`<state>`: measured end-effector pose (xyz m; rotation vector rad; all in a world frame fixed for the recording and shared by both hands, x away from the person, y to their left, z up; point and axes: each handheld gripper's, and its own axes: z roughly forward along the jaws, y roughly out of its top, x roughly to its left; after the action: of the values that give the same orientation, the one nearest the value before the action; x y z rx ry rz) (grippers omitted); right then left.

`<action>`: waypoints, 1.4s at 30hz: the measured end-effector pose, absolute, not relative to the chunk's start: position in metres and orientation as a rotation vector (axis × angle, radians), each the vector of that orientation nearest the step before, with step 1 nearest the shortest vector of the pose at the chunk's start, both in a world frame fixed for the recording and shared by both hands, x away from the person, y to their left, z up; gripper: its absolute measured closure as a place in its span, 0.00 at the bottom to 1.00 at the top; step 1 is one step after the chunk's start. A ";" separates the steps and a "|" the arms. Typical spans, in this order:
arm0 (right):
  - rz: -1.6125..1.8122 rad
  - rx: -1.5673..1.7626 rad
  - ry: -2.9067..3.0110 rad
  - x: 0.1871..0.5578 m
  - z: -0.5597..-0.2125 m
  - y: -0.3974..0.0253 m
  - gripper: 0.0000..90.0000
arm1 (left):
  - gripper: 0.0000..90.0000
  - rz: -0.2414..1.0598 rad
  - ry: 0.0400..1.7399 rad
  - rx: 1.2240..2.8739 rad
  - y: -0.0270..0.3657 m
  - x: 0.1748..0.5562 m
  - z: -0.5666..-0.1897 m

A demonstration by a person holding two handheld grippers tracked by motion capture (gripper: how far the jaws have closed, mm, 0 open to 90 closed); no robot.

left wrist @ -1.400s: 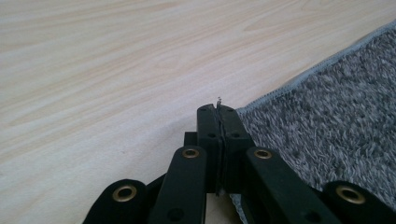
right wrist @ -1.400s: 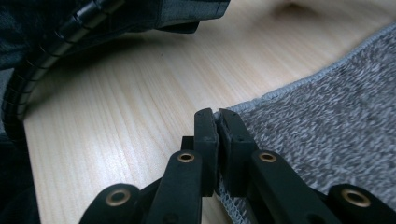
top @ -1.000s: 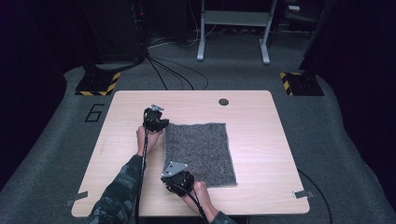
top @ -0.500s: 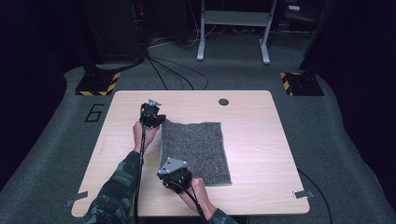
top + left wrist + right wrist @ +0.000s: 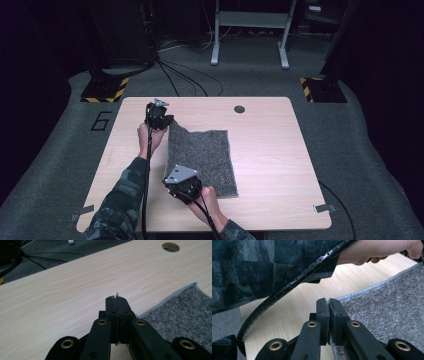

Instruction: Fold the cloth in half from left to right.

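A grey fuzzy cloth (image 5: 202, 155) lies flat on the wooden table (image 5: 280, 150), left of its middle. My left gripper (image 5: 166, 121) is at the cloth's far left corner, which is raised a little off the wood. In the left gripper view the gripper (image 5: 117, 298) is shut, with a thin bit of fabric in the seam and the cloth (image 5: 185, 312) to its right. My right gripper (image 5: 176, 183) sits at the near left corner. In the right gripper view it (image 5: 329, 302) is shut on the hemmed edge of the cloth (image 5: 387, 307).
A round cable hole (image 5: 239, 108) is in the table's far side, also in the left gripper view (image 5: 170, 246). The left forearm's sleeve (image 5: 262, 267) and a black ribbed cable (image 5: 287, 287) cross in front of the right gripper. Bare wood lies right of the cloth.
Both grippers have moved left a little, dragging the cloth with them. The cloth's far left corner now stands higher off the table.
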<state>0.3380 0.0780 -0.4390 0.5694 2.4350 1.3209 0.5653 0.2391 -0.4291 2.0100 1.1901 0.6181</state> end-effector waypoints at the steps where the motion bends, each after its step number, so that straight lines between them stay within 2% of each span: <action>1: 1.326 0.571 2.433 0.337 -0.438 0.077 0.96 | 0.99 0.616 1.186 2.014 0.237 0.566 -0.427; 19: 1.327 0.711 2.356 0.330 -0.441 0.031 0.96 | 0.99 0.625 1.066 2.088 0.175 0.574 -0.421; 42: 1.235 0.948 2.338 0.333 -0.471 -0.034 0.96 | 0.99 0.564 1.004 2.169 0.108 0.586 -0.452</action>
<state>0.3331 -0.0344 -0.4711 0.9483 2.3380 1.2349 0.5865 0.1079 -0.4518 2.1689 1.0040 0.5639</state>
